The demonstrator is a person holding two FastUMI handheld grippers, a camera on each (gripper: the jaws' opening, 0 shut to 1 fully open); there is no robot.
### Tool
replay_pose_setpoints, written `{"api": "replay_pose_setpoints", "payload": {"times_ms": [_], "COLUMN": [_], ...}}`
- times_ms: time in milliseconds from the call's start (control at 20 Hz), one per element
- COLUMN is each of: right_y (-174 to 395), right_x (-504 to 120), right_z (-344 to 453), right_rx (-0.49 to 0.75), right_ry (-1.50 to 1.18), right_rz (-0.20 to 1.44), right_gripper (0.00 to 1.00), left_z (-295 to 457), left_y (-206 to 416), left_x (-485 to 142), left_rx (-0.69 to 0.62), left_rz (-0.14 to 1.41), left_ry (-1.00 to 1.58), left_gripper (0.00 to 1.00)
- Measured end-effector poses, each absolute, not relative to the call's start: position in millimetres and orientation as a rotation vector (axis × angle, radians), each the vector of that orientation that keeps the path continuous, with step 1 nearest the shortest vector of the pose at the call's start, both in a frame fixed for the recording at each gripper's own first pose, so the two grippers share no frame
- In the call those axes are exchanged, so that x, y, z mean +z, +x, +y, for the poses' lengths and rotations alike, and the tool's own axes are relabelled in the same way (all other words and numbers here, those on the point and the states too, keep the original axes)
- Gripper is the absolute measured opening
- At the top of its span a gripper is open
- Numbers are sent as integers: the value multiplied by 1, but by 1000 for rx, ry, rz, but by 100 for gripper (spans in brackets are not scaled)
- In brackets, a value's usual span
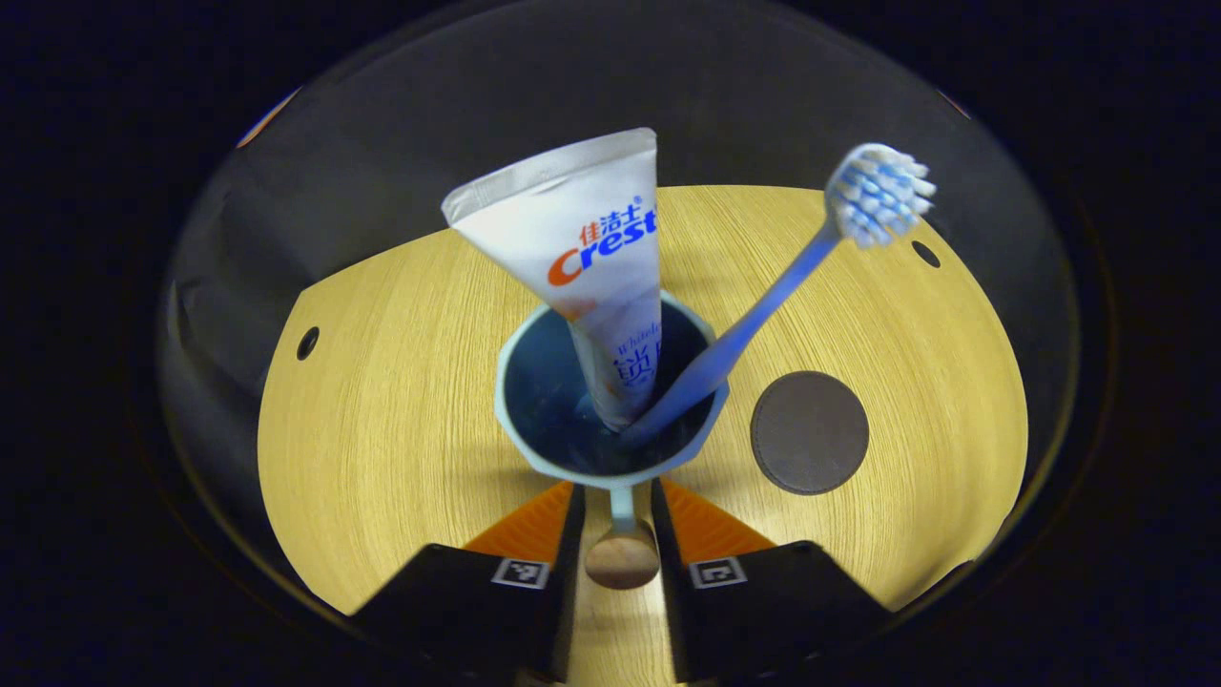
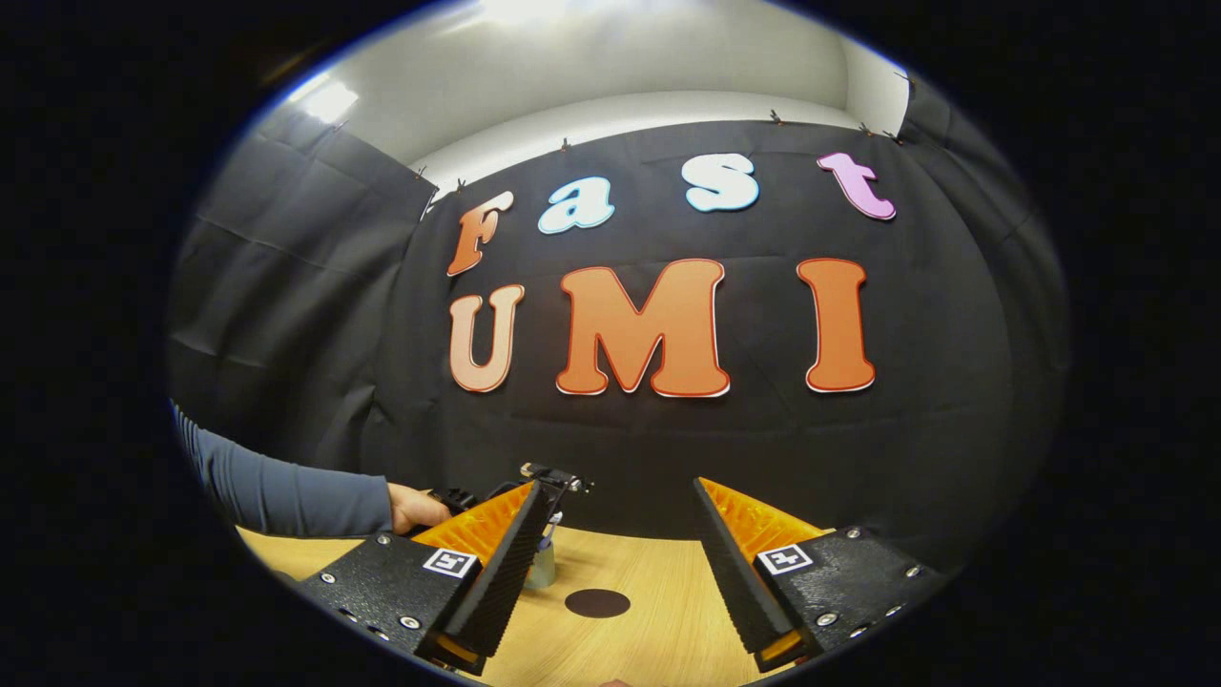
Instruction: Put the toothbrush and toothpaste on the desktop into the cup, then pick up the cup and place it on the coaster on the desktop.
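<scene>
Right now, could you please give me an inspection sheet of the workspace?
Surface: wooden desktop, with small holes.
Job's things: toothpaste and toothbrush stand tilted in the cup; coaster beside the cup, bare.
Clutter: nothing seen.
Grippers: left gripper straddles the cup's handle; right gripper open, empty, raised.
Cables: nothing seen.
Surroundings: black cloth wall; a person's sleeve.

In the right gripper view, lower left, the cup [image 2: 542, 565] is mostly hidden behind one finger of the right tongs [image 2: 620, 563], its contents too small to tell. The sleeve [image 2: 286, 496] is cut off at the left edge. In the left gripper view, the toothpaste [image 1: 591, 277] cap end sits hidden inside the cup [image 1: 534, 382].
</scene>
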State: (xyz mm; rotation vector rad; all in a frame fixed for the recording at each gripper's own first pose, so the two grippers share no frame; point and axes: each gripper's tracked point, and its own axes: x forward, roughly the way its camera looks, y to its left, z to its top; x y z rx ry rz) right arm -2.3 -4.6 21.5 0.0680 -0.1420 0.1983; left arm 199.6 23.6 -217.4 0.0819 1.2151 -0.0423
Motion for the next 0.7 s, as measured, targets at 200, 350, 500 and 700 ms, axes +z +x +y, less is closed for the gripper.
{"api": "replay_pose_setpoints", "payload": {"times_ms": [200,350,500,700], "right_y": [-1,-1,-2,-6], "right_x": [10,5,-2,-4], "right_z": [-19,-30,-44,-65], "right_rx": [169,145,120,74], "right_ry": [97,129,117,126], "right_rz": [-109,-95,-82,-70], "right_gripper": [91,91,91,92], "left_z": [39,53,43,42], "left_y": [221,210,201,207], "left_x": [-188,-188,-196,-188], "left_rx": [-33,-19,-38,-87], "left_rz": [1197,1178,1137,1097], "left_ry": [30,-7,-8,6], "left_gripper": [24,22,22,22]}}
